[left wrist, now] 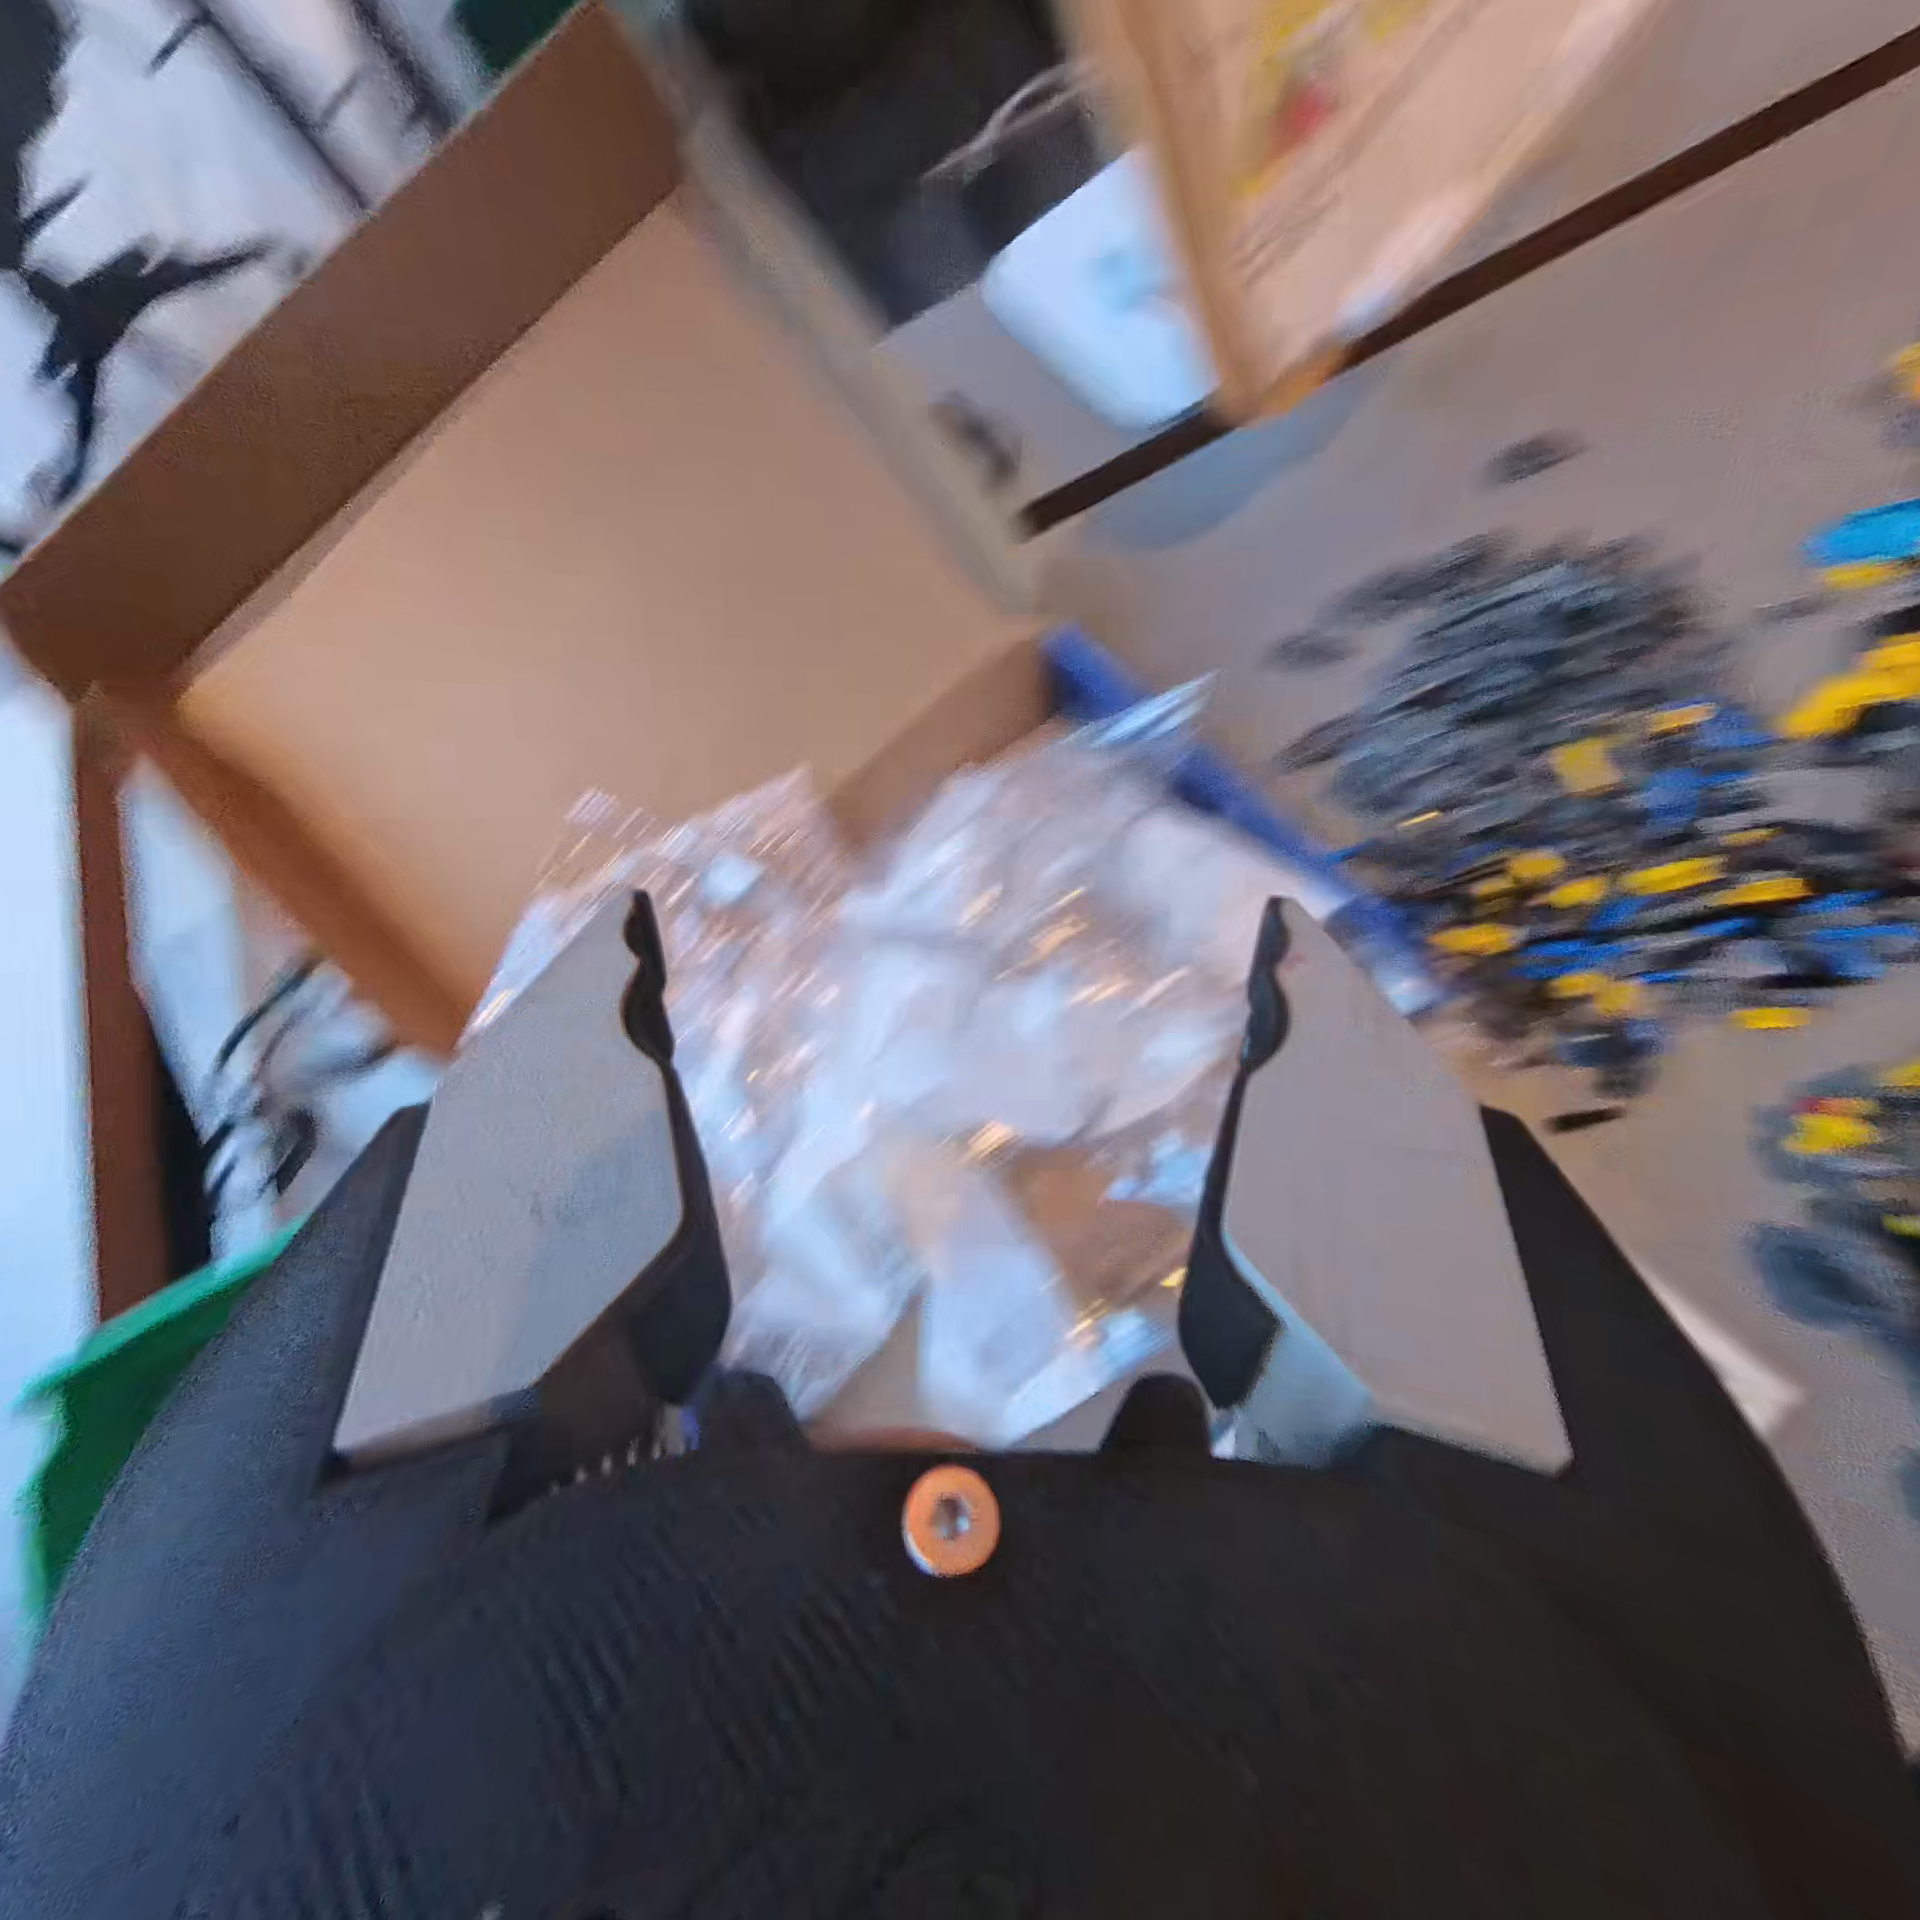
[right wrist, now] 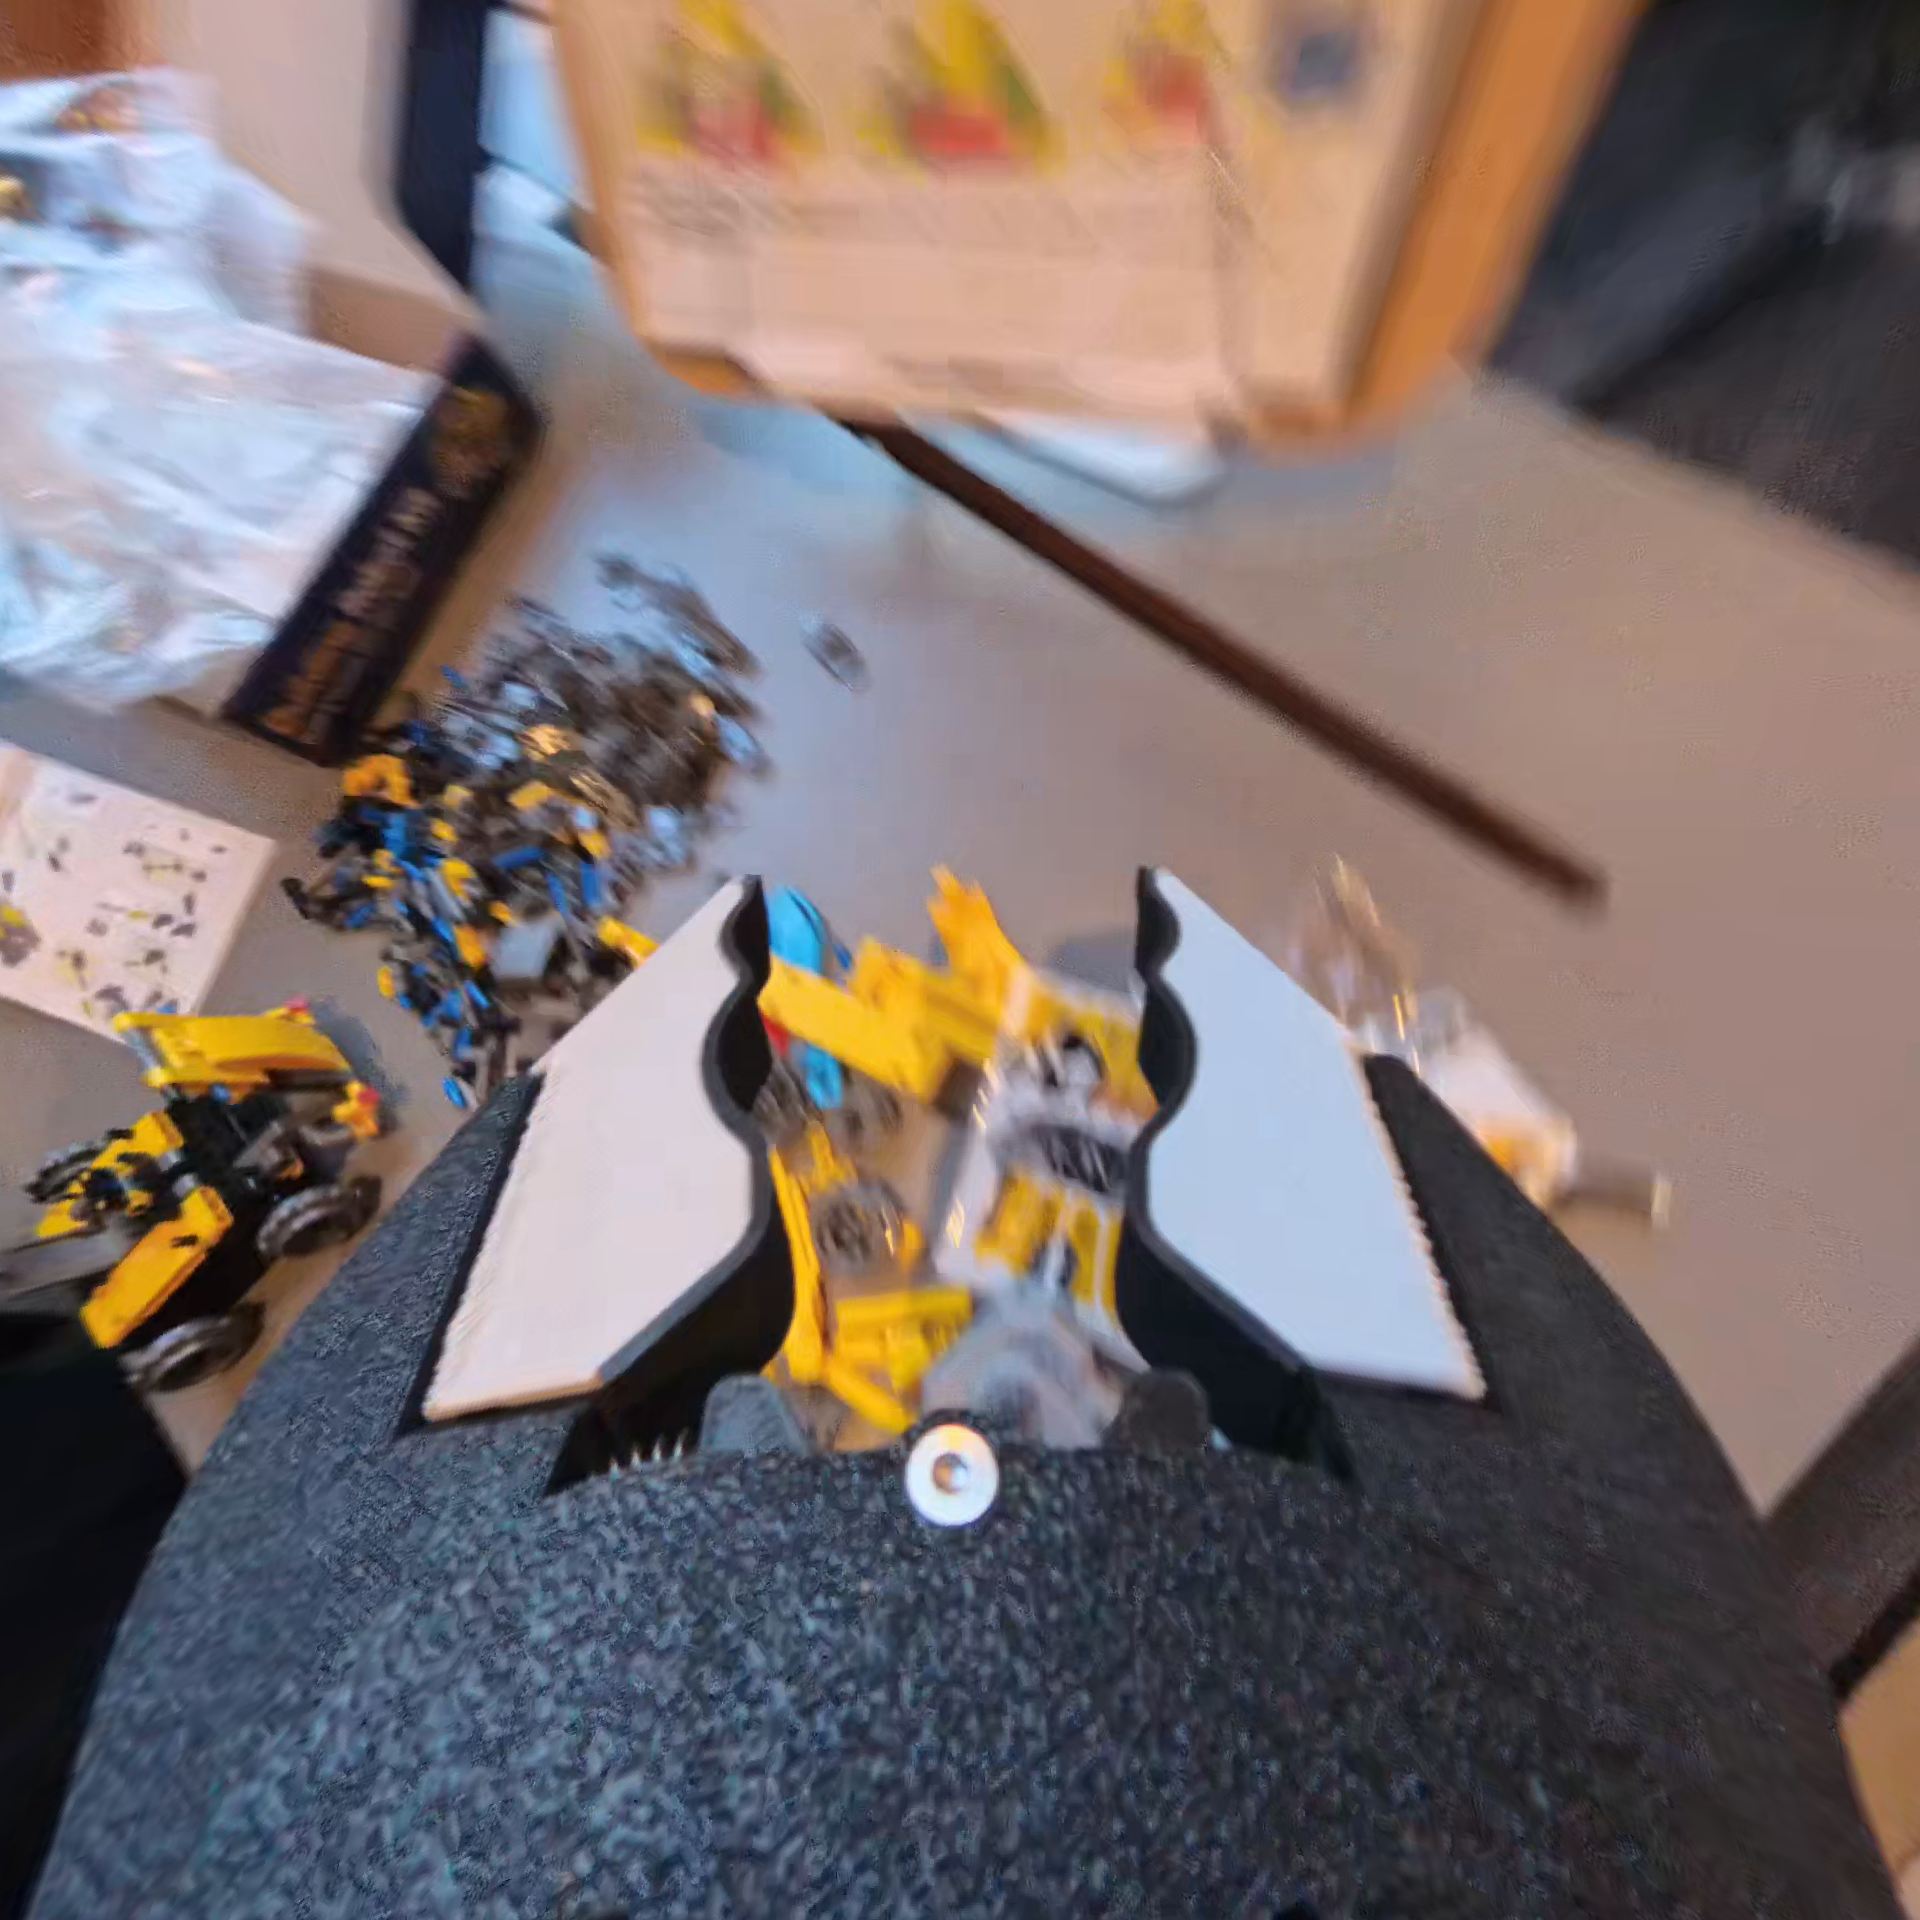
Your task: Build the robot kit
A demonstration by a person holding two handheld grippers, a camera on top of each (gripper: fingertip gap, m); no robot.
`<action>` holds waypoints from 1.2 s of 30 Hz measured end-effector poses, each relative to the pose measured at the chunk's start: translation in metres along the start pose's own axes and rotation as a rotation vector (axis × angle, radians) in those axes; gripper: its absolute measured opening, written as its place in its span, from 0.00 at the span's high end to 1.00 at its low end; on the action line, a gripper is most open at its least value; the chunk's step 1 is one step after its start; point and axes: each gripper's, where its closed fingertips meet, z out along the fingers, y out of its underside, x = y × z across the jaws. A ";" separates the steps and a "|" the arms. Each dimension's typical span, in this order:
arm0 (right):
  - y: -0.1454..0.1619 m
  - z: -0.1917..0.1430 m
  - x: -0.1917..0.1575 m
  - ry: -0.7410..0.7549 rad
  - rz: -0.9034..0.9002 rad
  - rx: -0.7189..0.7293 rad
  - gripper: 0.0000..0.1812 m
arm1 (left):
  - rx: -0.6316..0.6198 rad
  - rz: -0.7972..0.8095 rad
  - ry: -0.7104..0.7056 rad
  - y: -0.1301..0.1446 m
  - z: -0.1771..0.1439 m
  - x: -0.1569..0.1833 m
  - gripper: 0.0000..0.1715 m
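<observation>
The left gripper (left wrist: 956, 935) is spread wide above crumpled clear bags (left wrist: 935, 1039) spilling out of an open cardboard box (left wrist: 582, 499), gripping nothing. The right gripper (right wrist: 945, 914) is also parted and empty, over a yellow brick model (right wrist: 935, 1039) on the table (right wrist: 1455, 675). A pile of loose bricks (right wrist: 551, 790) lies nearby, with a smaller truck (right wrist: 208, 1174) and a booklet (right wrist: 104, 894) at left.

My left gripper (left wrist: 956, 935) and right gripper (right wrist: 948, 904) have rough black bodies. Each carries one silver screw at centre. My fingers (right wrist: 1288, 1143) are pale grey plates with wavy black edges.
</observation>
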 end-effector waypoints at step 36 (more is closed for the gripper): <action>0.120 -0.018 0.120 0.165 0.196 -0.002 0.50 | 0.051 0.344 0.845 -0.243 0.030 0.293 1.00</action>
